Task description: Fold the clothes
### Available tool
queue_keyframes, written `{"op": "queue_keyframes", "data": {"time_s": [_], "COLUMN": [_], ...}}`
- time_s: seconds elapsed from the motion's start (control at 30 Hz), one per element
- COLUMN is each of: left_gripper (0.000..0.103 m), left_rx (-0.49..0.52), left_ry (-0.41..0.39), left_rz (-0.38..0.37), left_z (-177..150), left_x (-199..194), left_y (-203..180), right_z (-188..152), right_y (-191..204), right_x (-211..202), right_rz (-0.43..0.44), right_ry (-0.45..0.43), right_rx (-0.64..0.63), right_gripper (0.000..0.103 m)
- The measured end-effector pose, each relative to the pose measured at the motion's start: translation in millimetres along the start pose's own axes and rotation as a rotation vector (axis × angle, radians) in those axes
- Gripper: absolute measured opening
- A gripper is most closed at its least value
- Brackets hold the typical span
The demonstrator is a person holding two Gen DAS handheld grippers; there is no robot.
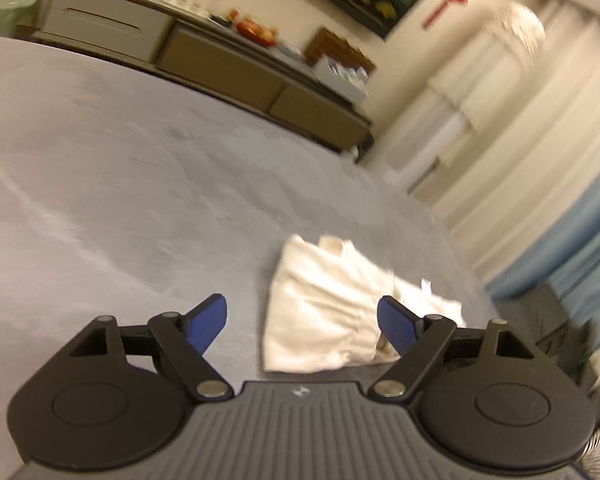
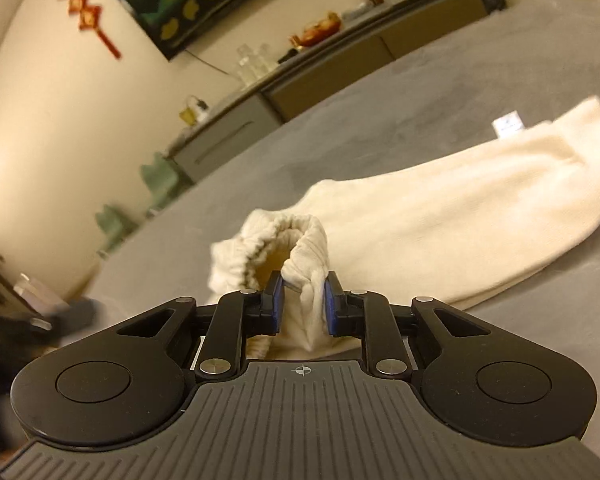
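A cream-white garment [image 2: 440, 200] lies on the grey bed cover [image 2: 420, 92], stretched from the lower middle to the upper right. My right gripper [image 2: 302, 300] is shut on its ribbed elastic cuff [image 2: 296, 240], which bunches up between the blue pads. In the left wrist view the same garment [image 1: 332, 312] lies crumpled just ahead and slightly right. My left gripper [image 1: 302, 322] is open and empty, low over the cover, its right blue pad [image 1: 398, 326] overlapping the cloth's edge.
A long low cabinet [image 1: 220, 64] with clutter on top runs along the far wall. Pale and blue curtains [image 1: 540, 160] hang at the right. A dark object [image 1: 548, 320] sits past the bed's right edge. Open grey cover [image 1: 100, 180] spreads left.
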State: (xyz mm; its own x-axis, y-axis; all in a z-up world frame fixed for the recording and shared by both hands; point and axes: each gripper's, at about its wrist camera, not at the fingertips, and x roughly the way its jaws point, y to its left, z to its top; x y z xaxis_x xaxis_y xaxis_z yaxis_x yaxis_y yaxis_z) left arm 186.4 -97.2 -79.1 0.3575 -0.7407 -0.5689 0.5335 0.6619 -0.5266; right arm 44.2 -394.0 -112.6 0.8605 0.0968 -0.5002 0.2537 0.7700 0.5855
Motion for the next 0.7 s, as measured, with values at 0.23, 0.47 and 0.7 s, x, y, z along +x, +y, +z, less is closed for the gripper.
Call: {"op": "queue_keyframes", "data": {"time_s": [0.23,0.47,0.7], "left_gripper": [0.085,0.033,0.014], "left_rx": [0.343,0.449,0.028], "left_ry": [-0.059,-0.069,-0.096], "left_rz": [0.027,0.203,0.082], "left_z": [-34,-38,-17], "left_x": [-10,22,3], "left_y": [-45,-57,10], "right_z": [20,35,42], "right_y": [-19,16,38], "right_x": [23,50,52], "right_rz": [0.154,0.257,0.338], "right_ry": [0.080,0.184,0.219], "right_rx": [0.230,0.155,-0.020], "right_gripper": [0.022,0.024,0.065]}}
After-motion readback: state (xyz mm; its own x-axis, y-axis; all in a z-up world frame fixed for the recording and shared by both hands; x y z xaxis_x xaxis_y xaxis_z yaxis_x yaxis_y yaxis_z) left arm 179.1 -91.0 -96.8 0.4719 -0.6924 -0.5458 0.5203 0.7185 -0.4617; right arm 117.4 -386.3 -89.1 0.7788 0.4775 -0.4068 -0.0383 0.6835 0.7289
